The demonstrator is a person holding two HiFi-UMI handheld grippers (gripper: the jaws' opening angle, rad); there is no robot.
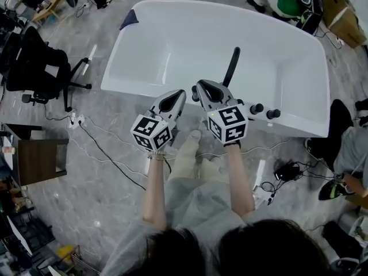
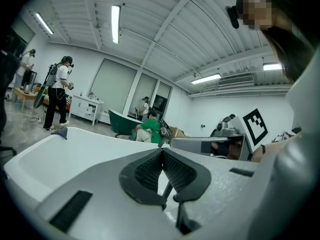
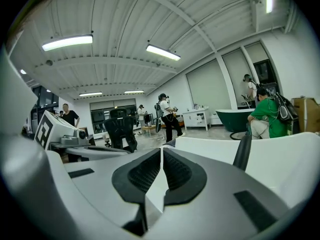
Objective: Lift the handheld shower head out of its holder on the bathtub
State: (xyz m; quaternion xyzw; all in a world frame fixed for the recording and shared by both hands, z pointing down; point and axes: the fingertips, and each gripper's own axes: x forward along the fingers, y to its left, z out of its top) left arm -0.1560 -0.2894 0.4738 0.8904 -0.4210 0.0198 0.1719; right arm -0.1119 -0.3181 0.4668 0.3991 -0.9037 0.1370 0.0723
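The black handheld shower head stands upright in its holder on the near rim of the white bathtub. In the right gripper view the shower head is a dark bar to the right of the jaws, apart from them. My right gripper hovers over the tub's near rim, just left of the holder, shut with nothing between its pads. Beside it on the left, my left gripper is also shut and empty, its pads meeting at their tips. Both point toward the tub.
Black tap knobs sit on the rim right of the holder. A dark cloth lies on the tub's far left corner. A black office chair, a wooden side table and floor cables are at left. A seated person is at right.
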